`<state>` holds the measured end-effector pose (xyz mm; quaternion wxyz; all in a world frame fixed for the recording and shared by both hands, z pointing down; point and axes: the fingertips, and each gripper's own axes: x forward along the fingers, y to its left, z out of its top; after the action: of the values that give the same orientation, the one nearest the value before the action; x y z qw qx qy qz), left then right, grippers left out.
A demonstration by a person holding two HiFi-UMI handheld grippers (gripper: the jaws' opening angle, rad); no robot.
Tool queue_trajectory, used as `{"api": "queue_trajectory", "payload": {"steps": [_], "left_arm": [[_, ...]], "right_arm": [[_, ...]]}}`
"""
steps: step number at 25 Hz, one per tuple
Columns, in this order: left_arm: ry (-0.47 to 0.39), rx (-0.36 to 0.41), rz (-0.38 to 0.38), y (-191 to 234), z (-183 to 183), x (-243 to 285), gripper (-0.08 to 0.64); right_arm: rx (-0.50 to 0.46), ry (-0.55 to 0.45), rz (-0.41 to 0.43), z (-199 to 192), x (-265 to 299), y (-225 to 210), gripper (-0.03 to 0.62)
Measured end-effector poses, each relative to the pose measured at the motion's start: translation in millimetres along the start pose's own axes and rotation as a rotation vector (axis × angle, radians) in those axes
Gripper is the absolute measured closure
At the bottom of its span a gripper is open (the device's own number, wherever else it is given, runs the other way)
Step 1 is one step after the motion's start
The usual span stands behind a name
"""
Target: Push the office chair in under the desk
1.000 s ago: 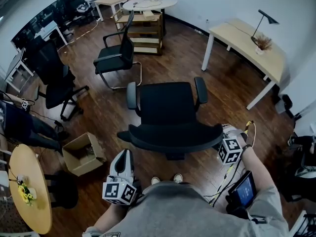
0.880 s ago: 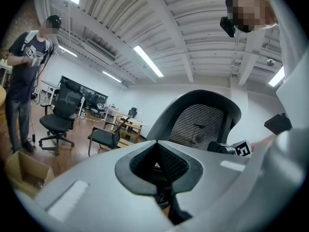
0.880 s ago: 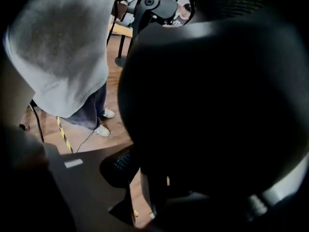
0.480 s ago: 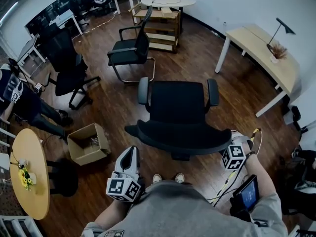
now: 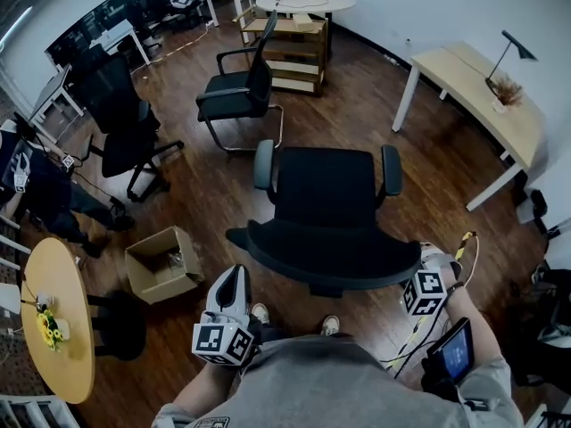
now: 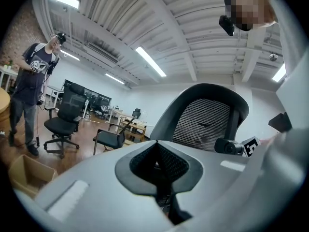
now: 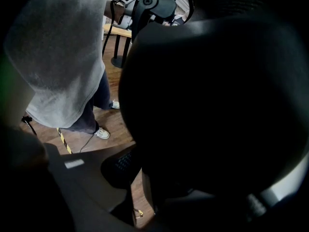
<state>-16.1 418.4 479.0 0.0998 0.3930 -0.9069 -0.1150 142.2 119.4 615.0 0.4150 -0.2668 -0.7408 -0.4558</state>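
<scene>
At the bottom edge of the head view is the wearer's grey top, with two shoes (image 5: 260, 312) on the wood floor just above it. A tablet (image 5: 453, 353) strapped to the right forearm glows at lower right; its screen is too small to read.

The left gripper (image 5: 231, 275), lower left of centre, has its claw closed on nothing. It points level, near the left end of the backrest (image 5: 326, 259) but apart from it. Its cube carries black-and-white square markers.

The right gripper (image 5: 434, 259), lower right, sits at the backrest's right end with the same markers on its cube. Its claw has just been closing. In its own view the dark backrest edge fills the space between the jaws, which are clamped on it.

The chair (image 5: 326, 194) stands in the middle of the frame, seat toward the top. It is out on open floor, well apart from the desk (image 5: 473, 87) at upper right. A lamp (image 5: 513, 50) and a plant (image 5: 507, 92) stand on the desk.

A box (image 5: 161, 264) sits open at the left, and a round table (image 5: 53, 346) with yellow flowers (image 5: 46, 328) fills the lower left corner.

Farther up are a swivel chair (image 5: 125, 141), a sled chair (image 5: 236, 96) and a person (image 5: 45, 199) at the left edge. In the left gripper view that person's shirt print is too small to read.

At the top stand a shelf (image 5: 290, 52) and a white table (image 5: 303, 1)
</scene>
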Motion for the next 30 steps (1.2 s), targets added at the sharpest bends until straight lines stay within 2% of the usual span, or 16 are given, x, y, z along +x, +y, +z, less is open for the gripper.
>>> {"api": "queue_trajectory", "payload": {"steps": [6, 14, 21, 25, 30], "left_arm": [[0.035, 0.01, -0.08, 49.5, 7.1, 19.4, 0.558], [0.066, 0.07, -0.187, 103.3, 21.8, 52.9, 0.558], [0.1, 0.128, -0.245, 152.4, 33.0, 78.6, 0.558], [0.124, 0.18, -0.284, 173.5, 36.5, 93.8, 0.558], [0.138, 0.294, -0.354, 194.7, 40.5, 116.8, 0.558]], "right_arm": [[0.075, 0.049, -0.029, 25.3, 6.9, 2.3, 0.468], [0.17, 0.087, -0.056, 76.1, 14.4, 6.6, 0.469], [0.25, 0.128, -0.087, 113.2, 25.2, 8.5, 0.471], [0.289, 0.151, -0.101, 132.5, 31.3, 6.6, 0.472], [0.336, 0.168, -0.116, 154.7, 40.2, 2.3, 0.472]]}}
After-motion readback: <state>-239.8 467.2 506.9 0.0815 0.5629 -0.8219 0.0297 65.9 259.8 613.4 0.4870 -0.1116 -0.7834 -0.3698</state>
